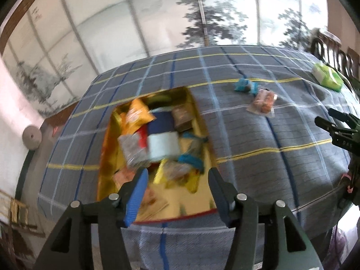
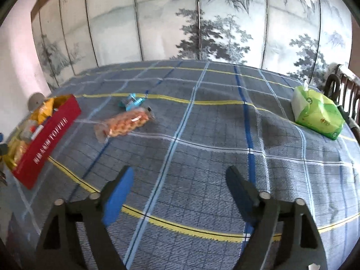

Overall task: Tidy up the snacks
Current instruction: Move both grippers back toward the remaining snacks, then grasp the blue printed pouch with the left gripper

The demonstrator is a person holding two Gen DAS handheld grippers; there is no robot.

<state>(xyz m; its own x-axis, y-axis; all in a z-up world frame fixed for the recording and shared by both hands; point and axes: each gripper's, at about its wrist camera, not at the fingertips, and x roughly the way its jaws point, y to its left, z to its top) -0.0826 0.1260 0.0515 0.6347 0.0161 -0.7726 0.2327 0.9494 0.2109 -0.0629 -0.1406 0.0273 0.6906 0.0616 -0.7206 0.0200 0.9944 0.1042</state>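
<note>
Snacks nearly sorted: my left gripper [image 1: 177, 180] hangs empty over the box [image 1: 105, 157], while my right gripper [image 2: 180, 180] spreads wide, empty, facing the orange packet [image 2: 123, 124] at ten o'clock.

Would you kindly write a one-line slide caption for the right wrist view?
Open right gripper above the plaid tablecloth; two snack packets lie outside the red box.

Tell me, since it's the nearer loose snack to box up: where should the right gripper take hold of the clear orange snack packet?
Probably across the middle of the orange snack packet, from above. It lies flat on the plaid tablecloth, long axis slanting toward the red box, so its narrow width suits the open right gripper. Its clear crimped ends look thin and slippery. The blue wrapper lies just behind, apart.
</note>
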